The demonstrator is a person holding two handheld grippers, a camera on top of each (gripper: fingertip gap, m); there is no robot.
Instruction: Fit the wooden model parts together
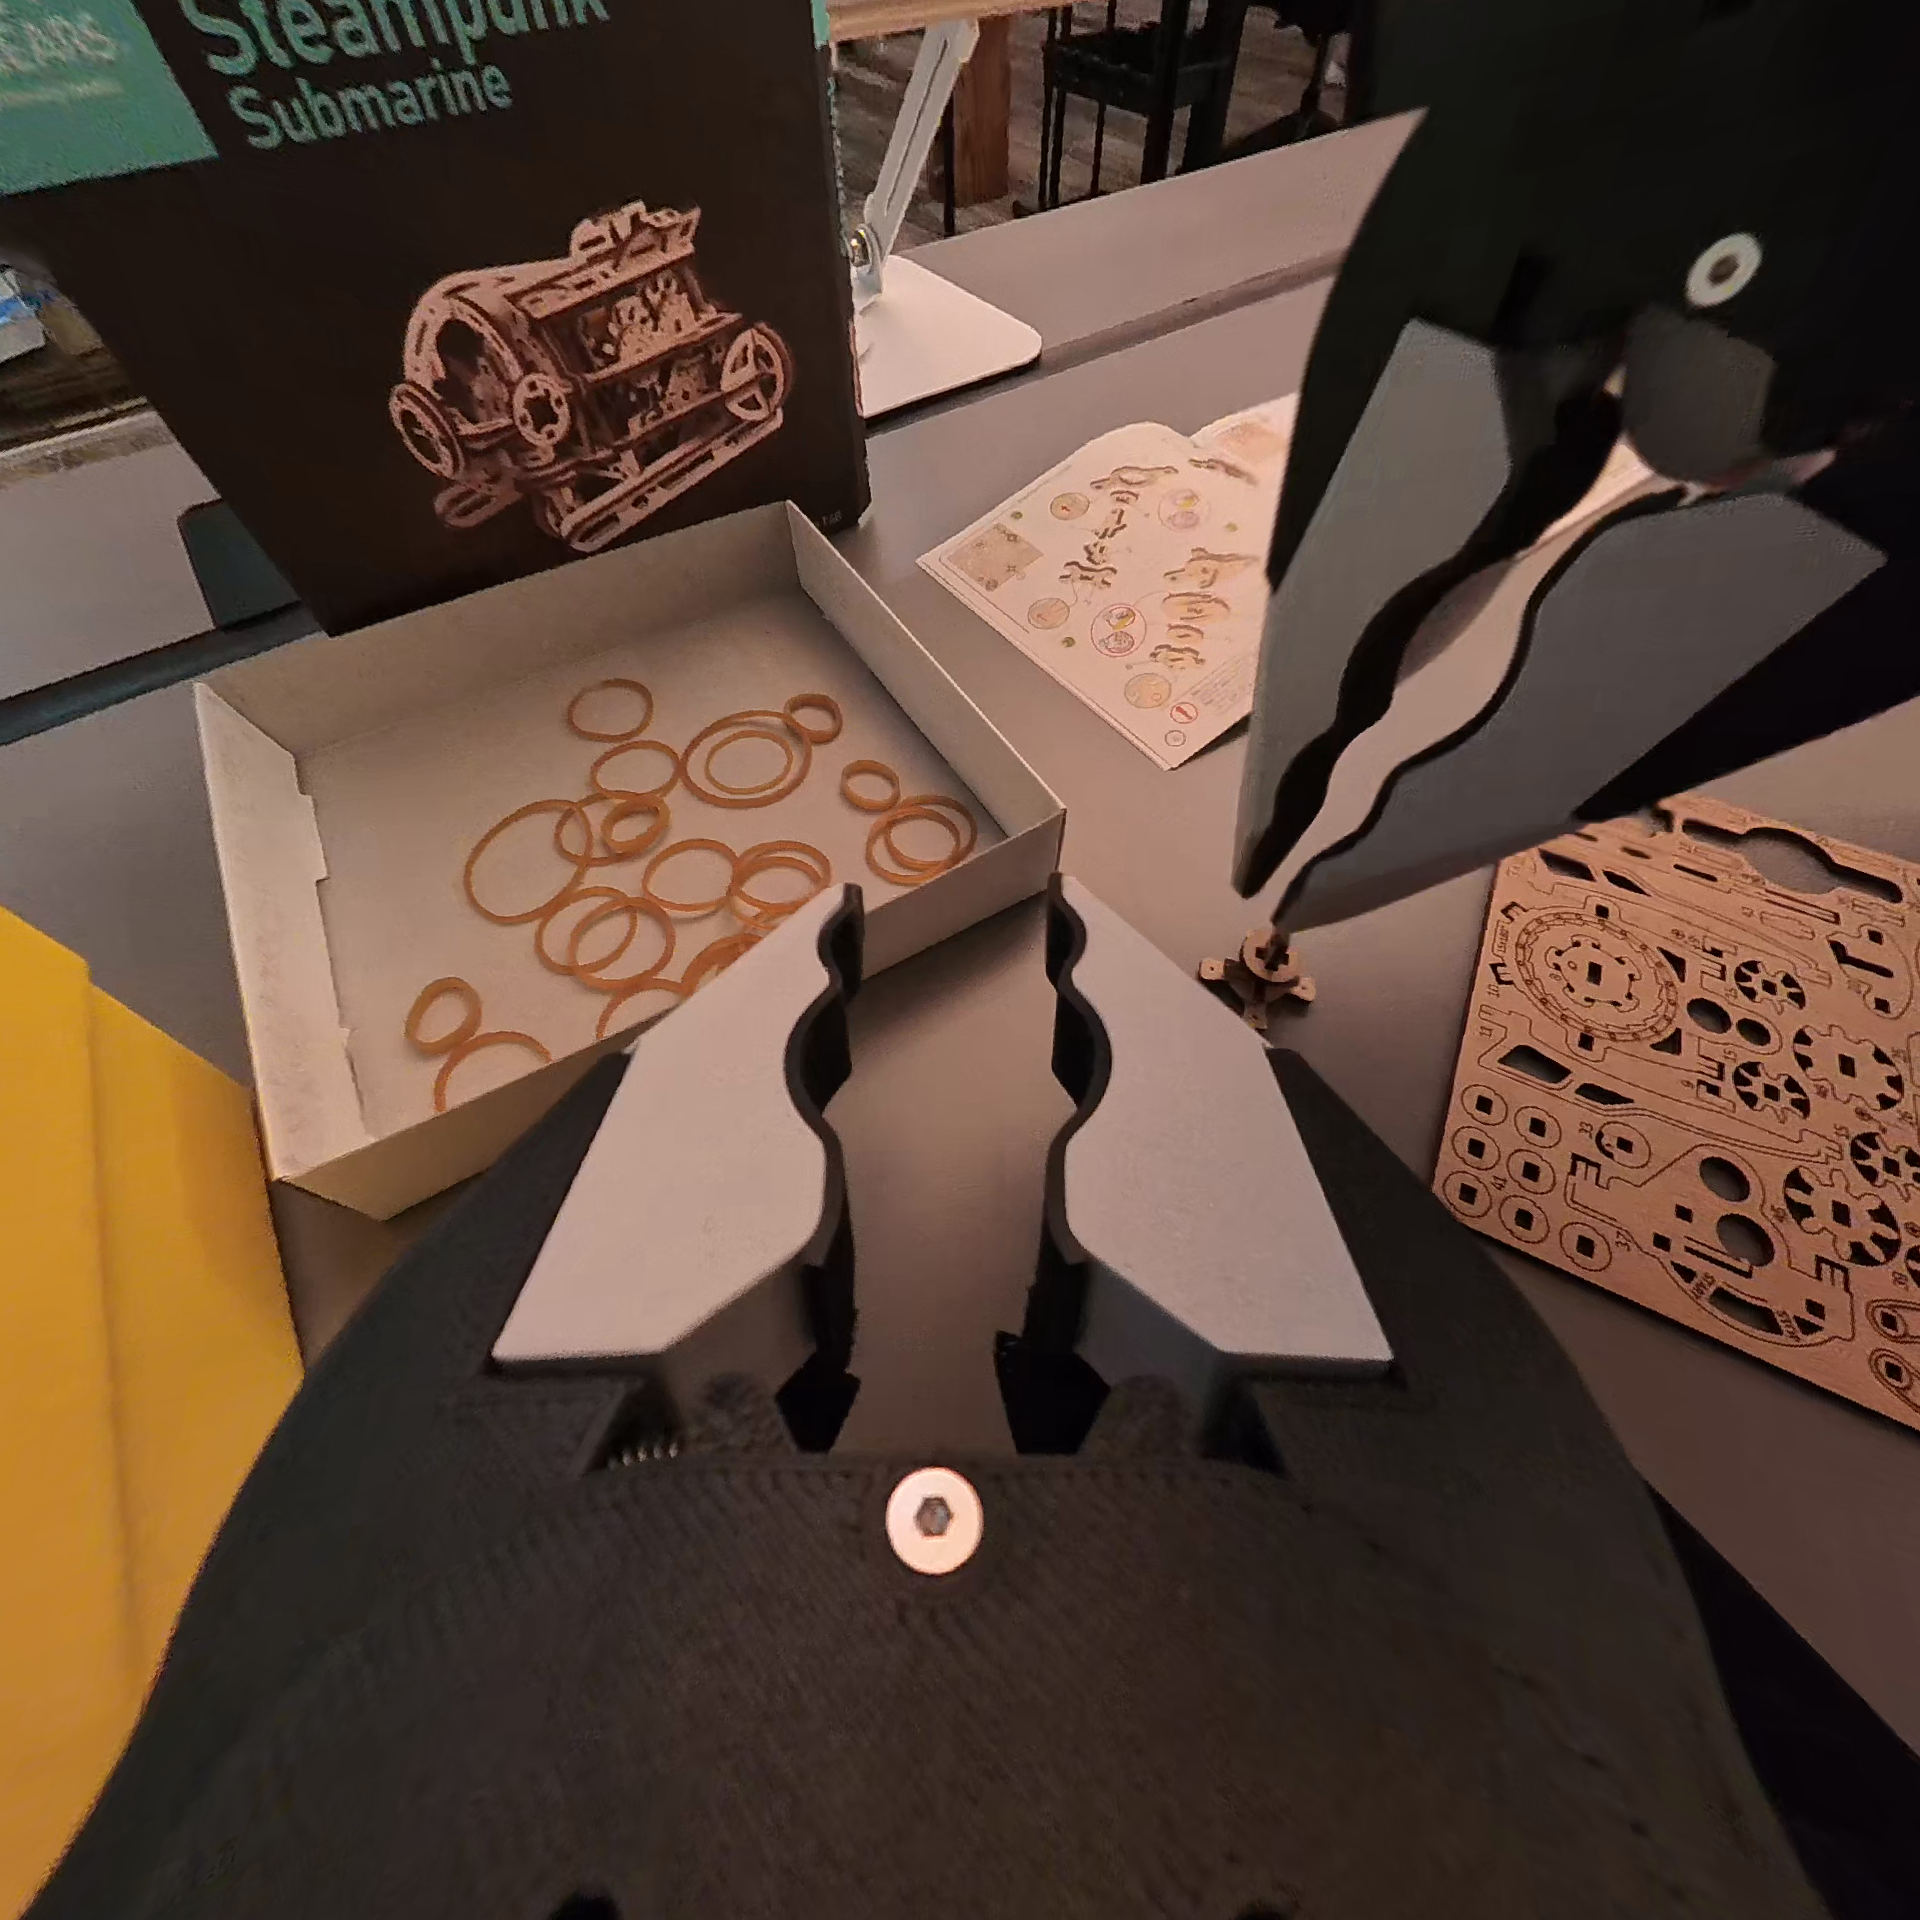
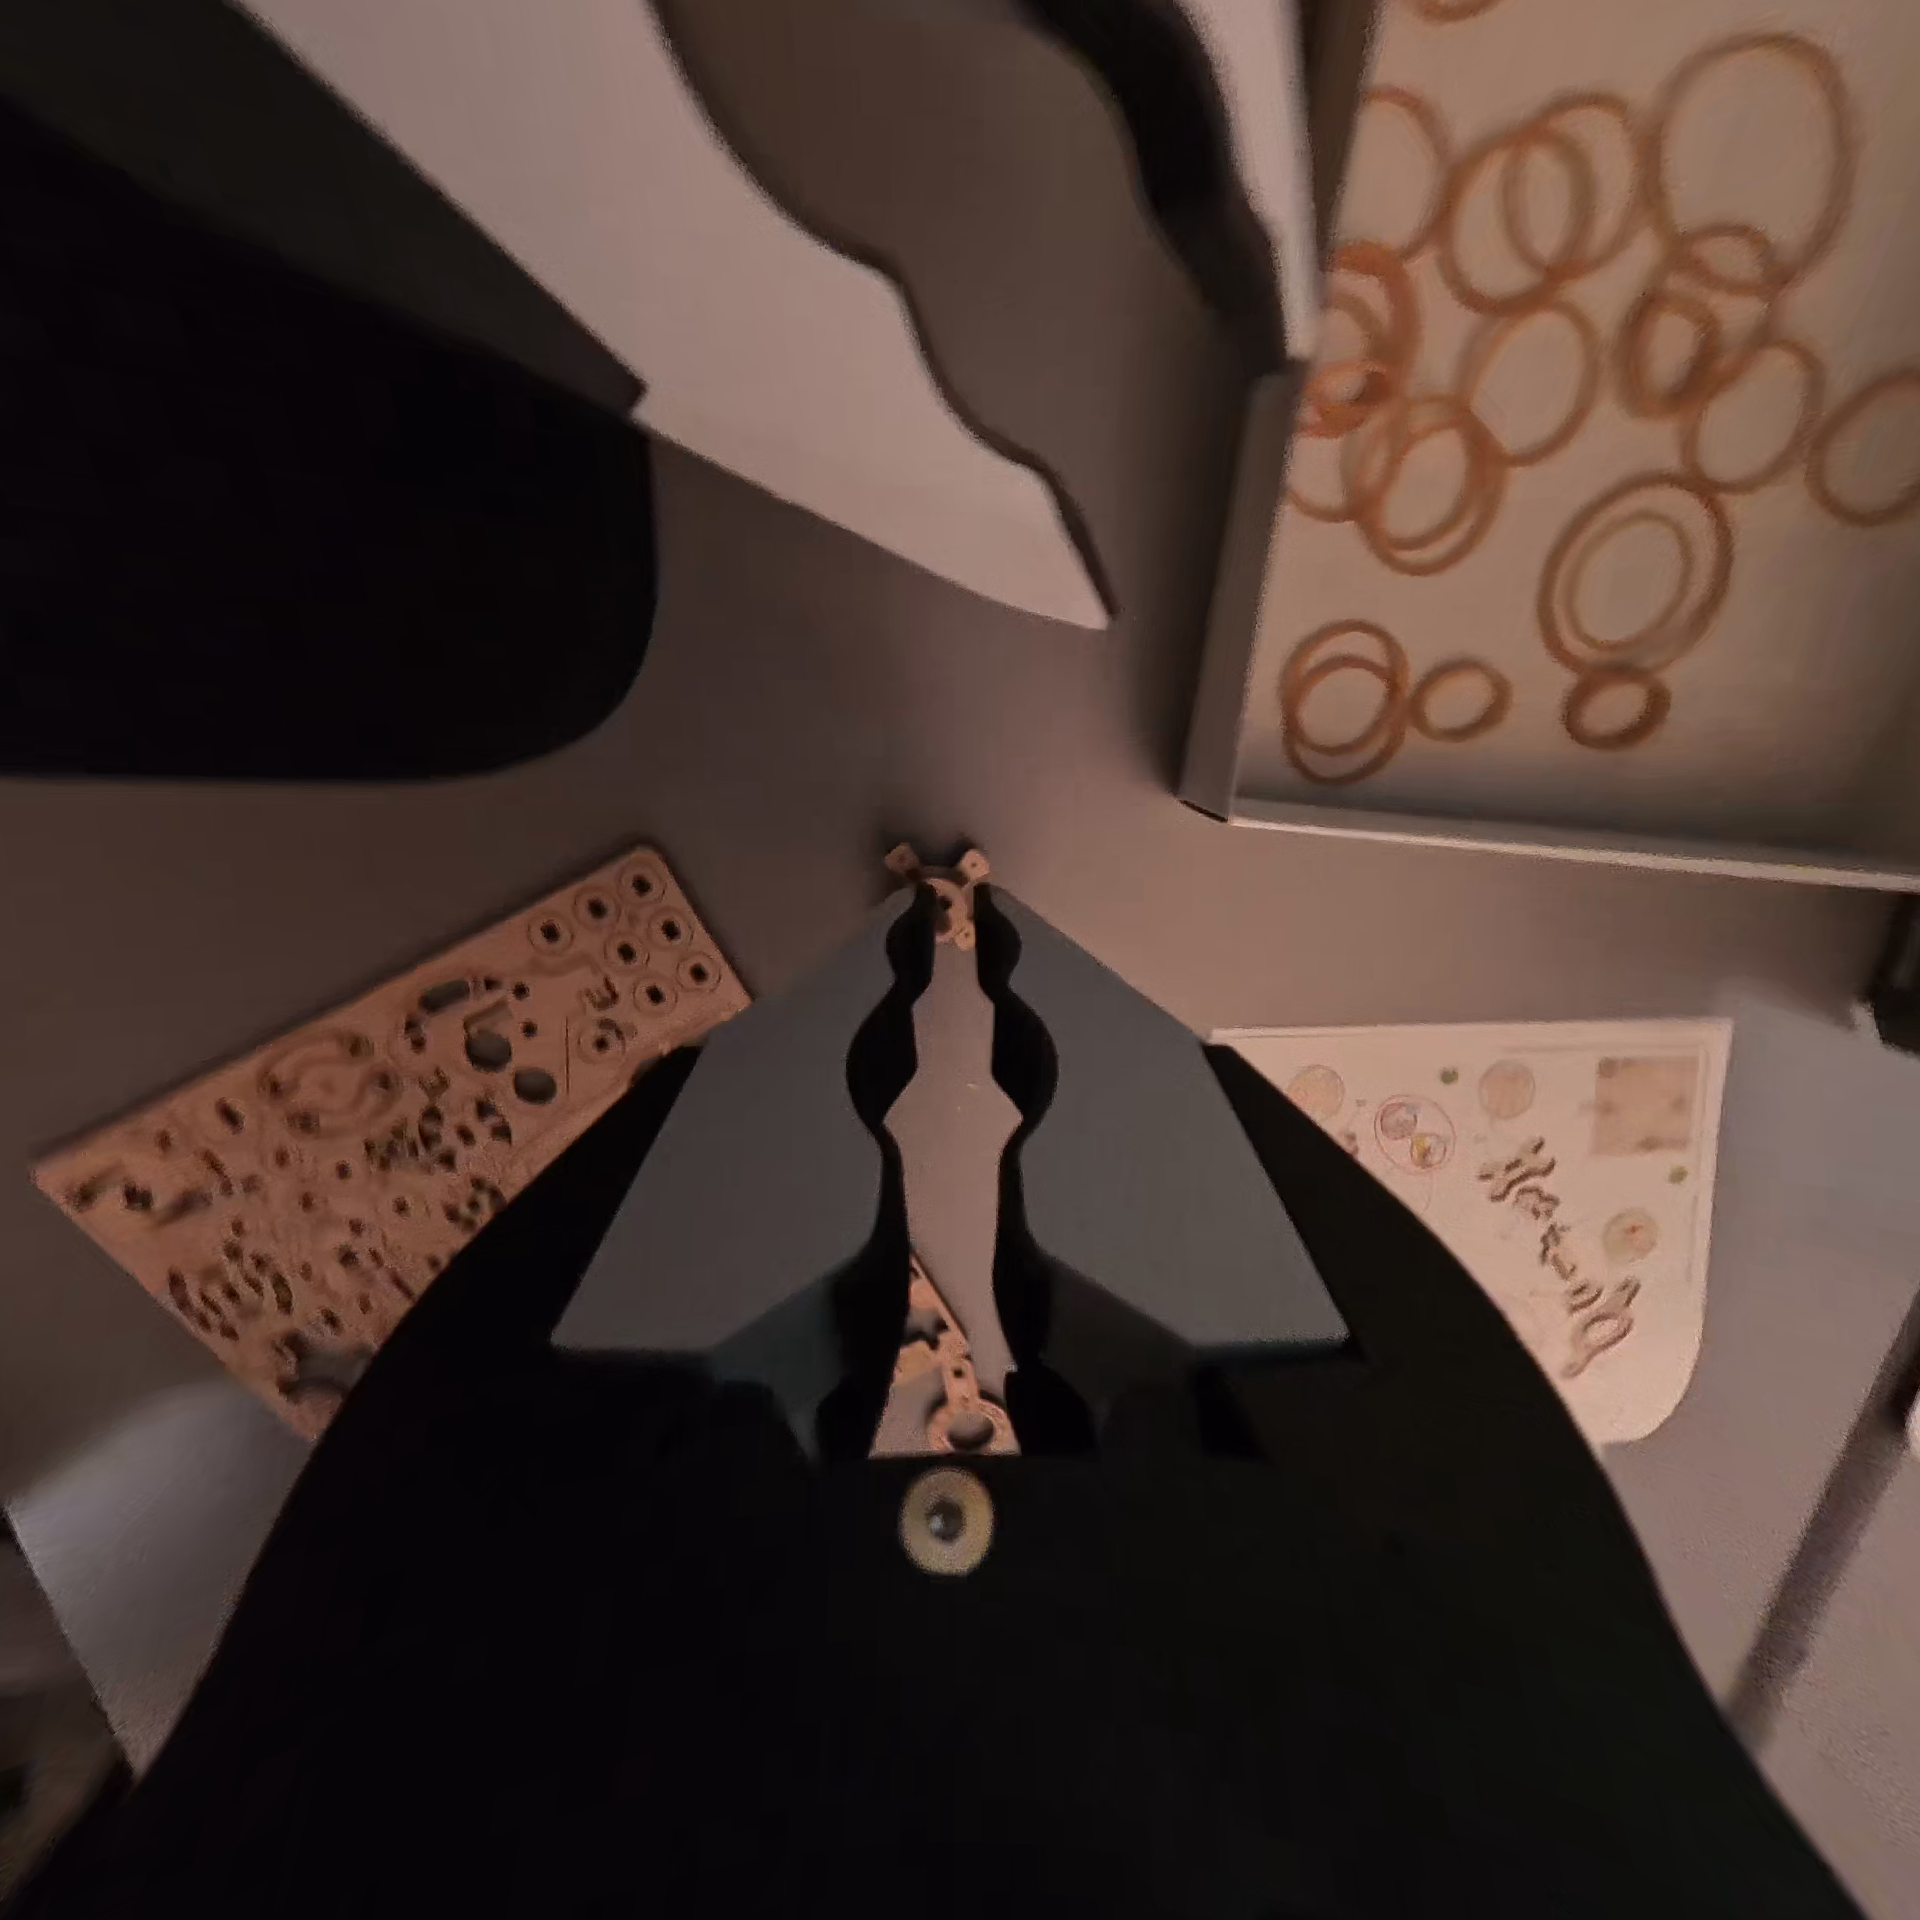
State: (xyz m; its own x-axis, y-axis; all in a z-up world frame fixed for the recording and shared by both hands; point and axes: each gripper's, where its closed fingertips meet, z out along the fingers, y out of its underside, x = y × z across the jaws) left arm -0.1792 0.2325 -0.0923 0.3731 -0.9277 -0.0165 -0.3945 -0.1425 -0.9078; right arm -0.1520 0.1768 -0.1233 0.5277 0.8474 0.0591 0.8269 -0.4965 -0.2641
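Just beside the white tray (image 1: 270, 935) of rubber bands (image 1: 665, 862), a small wooden assembly (image 1: 1257, 971) is pinched on the grey table (image 1: 1122, 831) by the nearly closed right gripper (image 1: 1270, 906). Nothing is held by the left gripper (image 1: 951, 935), its fingers parted. Beyond the assembly, a wooden parts sheet (image 1: 1704, 1122) is laid flat.

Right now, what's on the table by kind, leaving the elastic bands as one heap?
Grippers: 2, left gripper, right gripper
Small wooden assembly: 1
Wooden parts sheet: 1
White tray: 1
Instruction sheet: 1
Model box: 1
Total: 7
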